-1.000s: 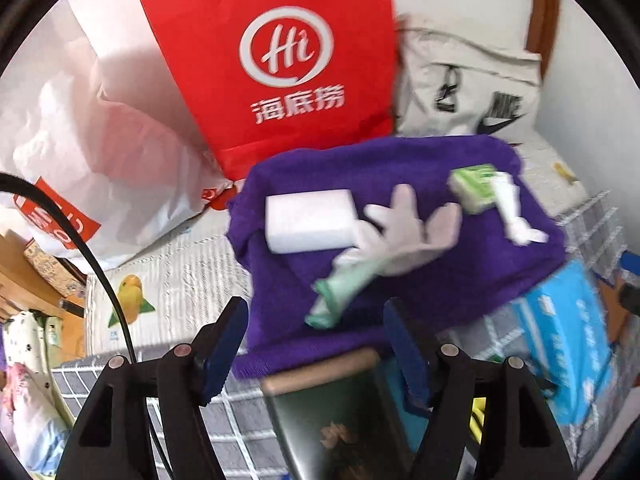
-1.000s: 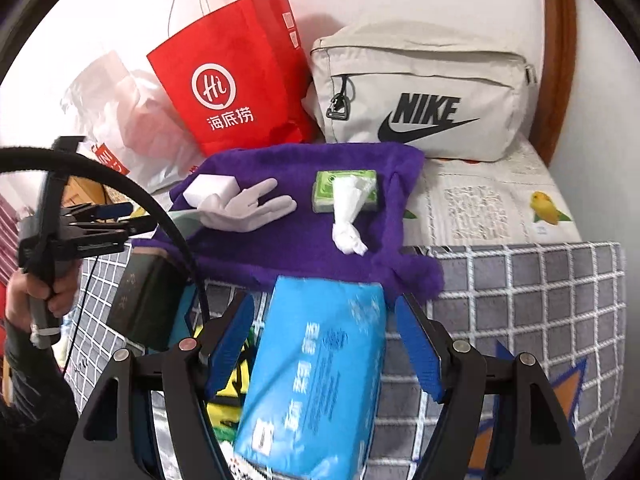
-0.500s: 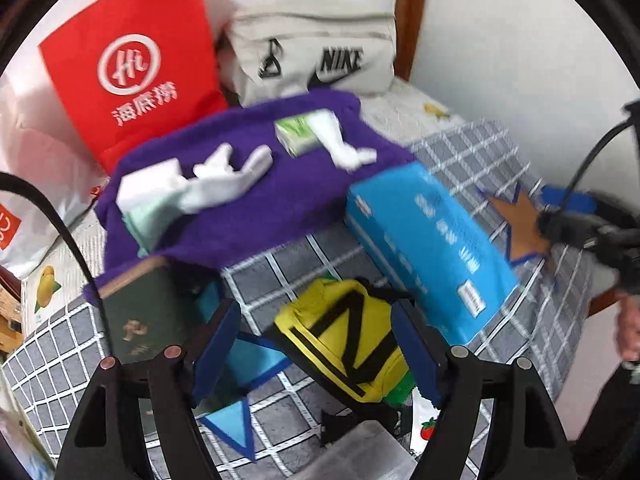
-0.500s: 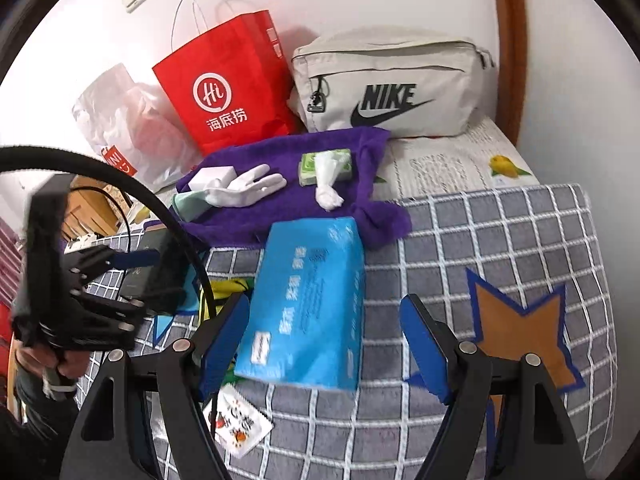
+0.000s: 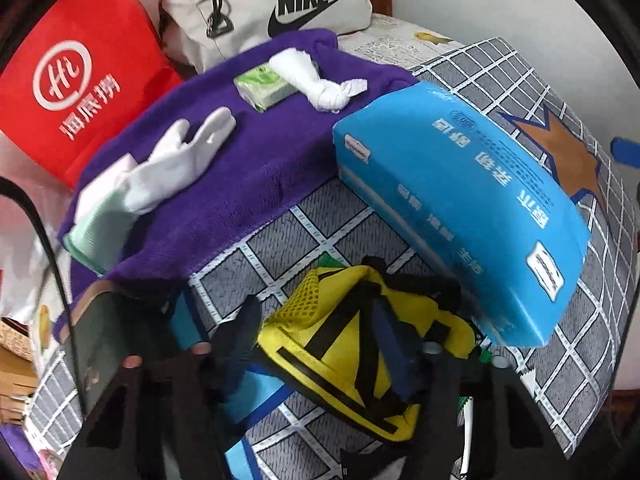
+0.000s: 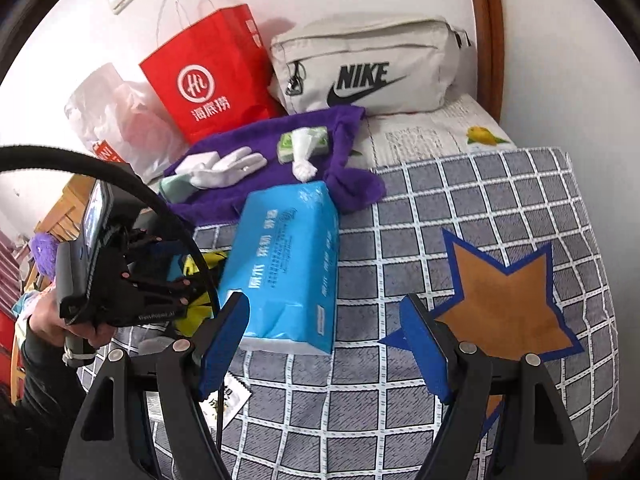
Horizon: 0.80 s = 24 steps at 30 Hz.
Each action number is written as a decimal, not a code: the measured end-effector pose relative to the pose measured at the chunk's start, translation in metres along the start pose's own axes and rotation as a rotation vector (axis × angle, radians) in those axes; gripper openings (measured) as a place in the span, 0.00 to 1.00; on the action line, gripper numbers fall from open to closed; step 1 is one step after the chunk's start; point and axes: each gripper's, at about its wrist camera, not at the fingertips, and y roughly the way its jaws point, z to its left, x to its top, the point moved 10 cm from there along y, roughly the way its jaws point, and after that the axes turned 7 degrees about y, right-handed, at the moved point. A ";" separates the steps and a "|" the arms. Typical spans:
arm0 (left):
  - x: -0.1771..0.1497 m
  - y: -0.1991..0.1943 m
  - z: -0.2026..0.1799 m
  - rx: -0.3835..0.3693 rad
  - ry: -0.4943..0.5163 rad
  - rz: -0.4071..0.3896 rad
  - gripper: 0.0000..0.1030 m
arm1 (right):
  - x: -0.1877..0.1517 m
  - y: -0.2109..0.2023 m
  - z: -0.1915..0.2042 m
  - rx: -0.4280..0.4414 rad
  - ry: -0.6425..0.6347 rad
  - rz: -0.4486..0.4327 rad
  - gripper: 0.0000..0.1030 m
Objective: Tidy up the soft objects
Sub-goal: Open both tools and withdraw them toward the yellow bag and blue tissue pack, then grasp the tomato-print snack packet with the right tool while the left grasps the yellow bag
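A yellow mesh bag (image 5: pixel 360 352) with black straps lies on the checked bedspread (image 5: pixel 520 76). My left gripper (image 5: pixel 316 340) is open, its blue-padded jaws on either side of the bag's top. A blue tissue pack (image 5: pixel 460 200) lies just right of it, also in the right wrist view (image 6: pixel 288 256). Behind is a purple towel (image 5: pixel 248 168) carrying a white glove (image 5: pixel 176 164), a green tissue packet (image 5: pixel 262 86) and a knotted white cloth (image 5: pixel 320 84). My right gripper (image 6: pixel 324 344) is open and empty, hovering near the tissue pack's front end.
A red paper bag (image 6: pixel 208 84), a beige Nike pouch (image 6: pixel 368 68) and a white plastic bag (image 6: pixel 116 116) stand against the wall. A dark green book (image 5: pixel 96 340) lies left of the yellow bag. A small printed sachet (image 6: pixel 228 400) lies by the right gripper.
My left gripper swung right from the towel and came down over the yellow bag. My right gripper pulled back from the tissue pack, widening its view of the bed.
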 end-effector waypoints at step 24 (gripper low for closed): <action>0.005 -0.009 0.013 -0.049 -0.060 -0.051 0.15 | 0.001 0.018 0.016 0.009 -0.023 0.037 0.75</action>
